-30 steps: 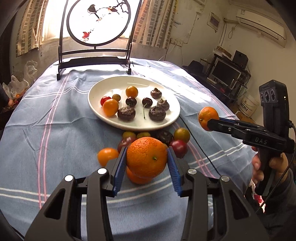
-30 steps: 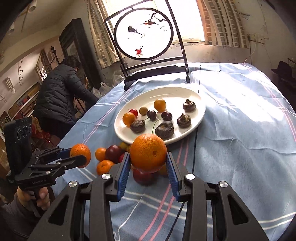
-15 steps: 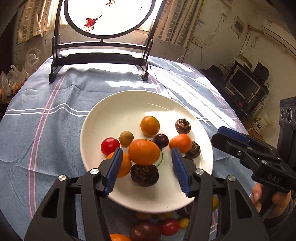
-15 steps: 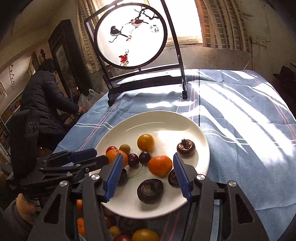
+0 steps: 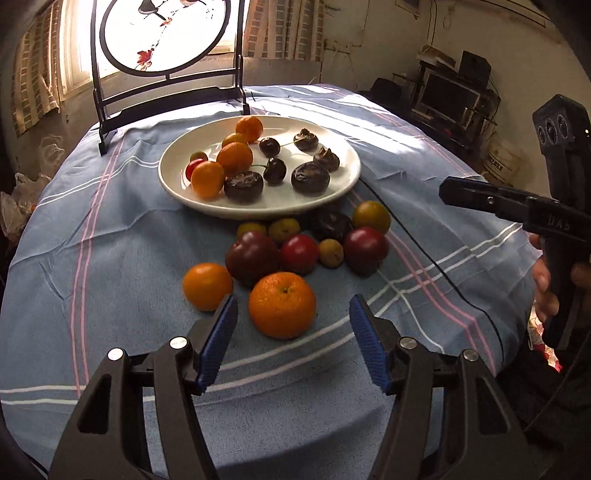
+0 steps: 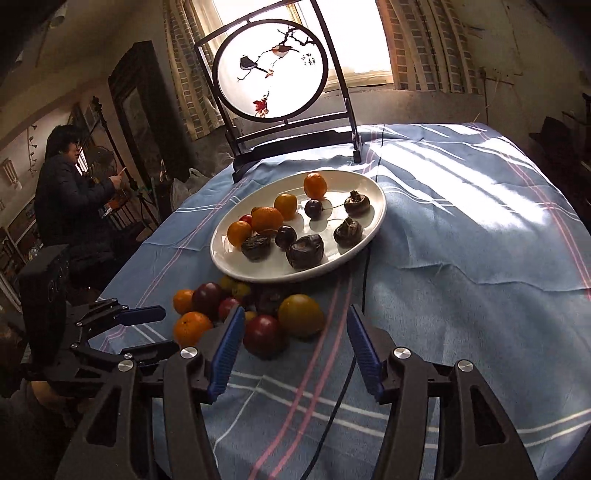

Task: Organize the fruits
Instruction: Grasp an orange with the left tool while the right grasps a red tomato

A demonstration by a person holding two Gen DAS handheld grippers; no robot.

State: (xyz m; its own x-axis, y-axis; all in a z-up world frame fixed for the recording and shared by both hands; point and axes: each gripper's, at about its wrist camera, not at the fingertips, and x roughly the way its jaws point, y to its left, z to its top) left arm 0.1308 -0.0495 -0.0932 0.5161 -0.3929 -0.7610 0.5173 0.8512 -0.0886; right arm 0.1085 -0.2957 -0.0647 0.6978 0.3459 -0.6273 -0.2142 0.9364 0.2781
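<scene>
A white plate holds several small oranges, dark cherries and brown water chestnuts. Loose fruit lies on the cloth in front of it: plums, small yellow fruits and two oranges. My left gripper is low over the cloth with its jaws opening; the large orange lies between its tips, untouched. My right gripper is open too. A dark red plum and a yellow-green plum sit between its tips, and its pads press on neither.
A black-framed round screen painted with birds stands behind the plate. A black cable runs across the blue striped cloth. A person in a dark jacket sits beyond the table's left side. The cloth's rounded edge drops off nearby.
A second ago each gripper was shut on an orange. Both went over the plate, opened and left the oranges there. Both have since drawn back to the loose fruit.
</scene>
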